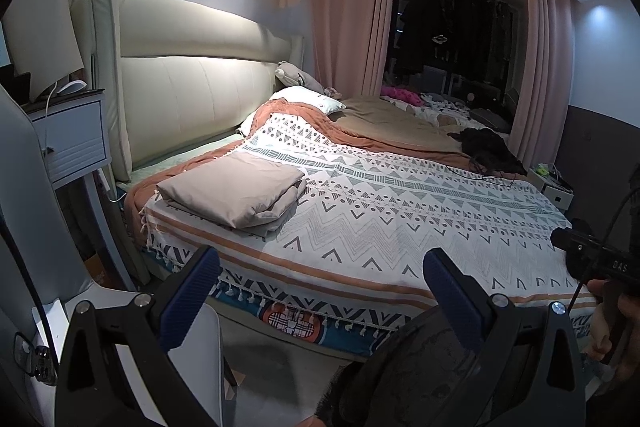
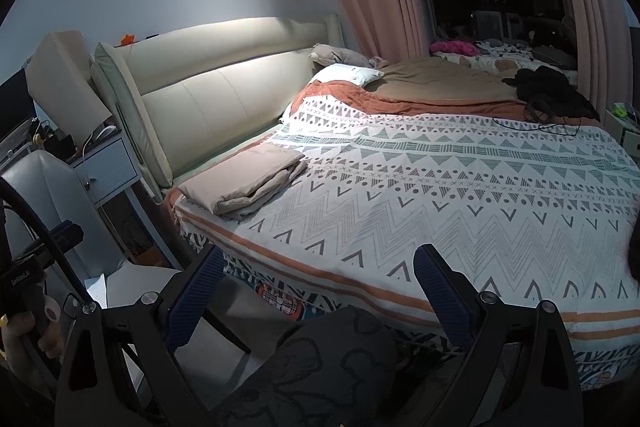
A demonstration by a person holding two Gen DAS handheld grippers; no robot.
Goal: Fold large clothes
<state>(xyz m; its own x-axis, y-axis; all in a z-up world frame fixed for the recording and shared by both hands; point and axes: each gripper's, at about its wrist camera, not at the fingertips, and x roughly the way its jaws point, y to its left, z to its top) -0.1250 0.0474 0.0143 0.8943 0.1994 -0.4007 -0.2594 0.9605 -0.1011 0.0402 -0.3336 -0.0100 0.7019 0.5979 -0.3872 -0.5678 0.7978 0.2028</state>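
A: Status, both claws?

B: Left claw (image 1: pixel 322 289) spread wide, nothing between the pads. Right claw (image 2: pixel 320 285) same: wide, empty. Both held off the near edge of the bed (image 2: pixel 520 311), not touching fabric.

A: Location of garment?

B: Beige folded cloth (image 1: pixel 234 193) lying on the patterned bedspread (image 1: pixel 400 211), near-left corner, close to the headboard (image 1: pixel 192 95). Seen also in right view (image 2: pixel 244 183). Squared into a flat stack, several layers; lower layers peeking out at the right edge, slightly uneven. Dark heap (image 2: pixel 556 93) at far side of bed, poss. another garment; too dim to confirm.

A: Handling?

B: Judged soft, limp, light-to-moderate wt. No stiffness; sags if lifted by one point. Layers prob. slide on each other, smooth weave by the look. Not fragile.

A: Grip points?

B: If refolding or moving: pinch through all layers at two corners of one long edge, one claw each, to keep stack square. Single-layer pinch likely to peel top ply only. Bedspread beneath loose, so risk of catching it along w/ cloth; approach at edge, low and flat.
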